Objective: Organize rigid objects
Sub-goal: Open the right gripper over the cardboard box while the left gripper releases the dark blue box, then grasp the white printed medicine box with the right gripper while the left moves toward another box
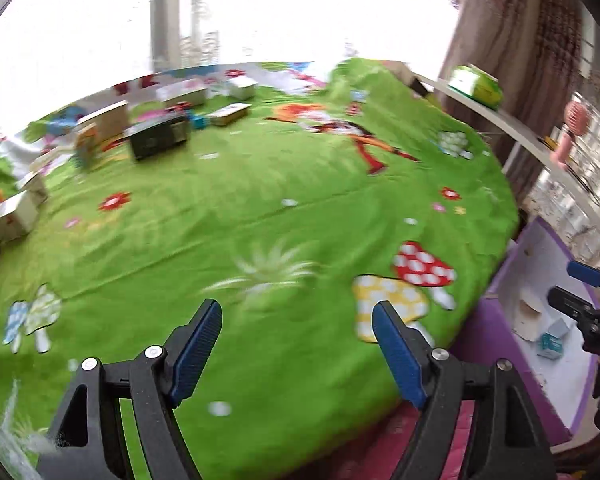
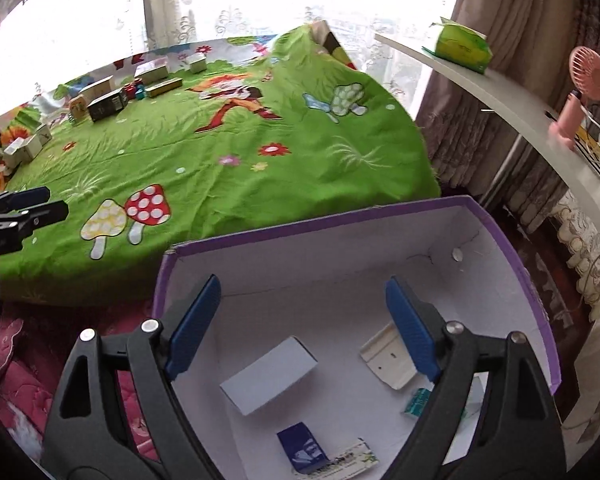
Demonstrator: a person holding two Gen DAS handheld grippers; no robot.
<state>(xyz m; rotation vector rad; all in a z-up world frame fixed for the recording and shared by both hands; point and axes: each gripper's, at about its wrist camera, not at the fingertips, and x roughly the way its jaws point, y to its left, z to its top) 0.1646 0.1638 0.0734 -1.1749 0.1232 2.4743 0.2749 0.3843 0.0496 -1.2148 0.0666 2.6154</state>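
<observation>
White-lined purple box (image 2: pixel 512 248) floor (white carton (image 2: pixel 270 376) inside) only under the right gripper (image 2: pixel 304 326); both grippers released, left gripper (image 1: pixel 298 354) empty.

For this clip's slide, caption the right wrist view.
Open right gripper hovers over purple box holding small cartons.

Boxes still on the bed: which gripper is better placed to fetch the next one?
Left, probably. The left gripper is open, empty and over the green sheet, facing the boxes. The right gripper is open over the purple bin.
</observation>
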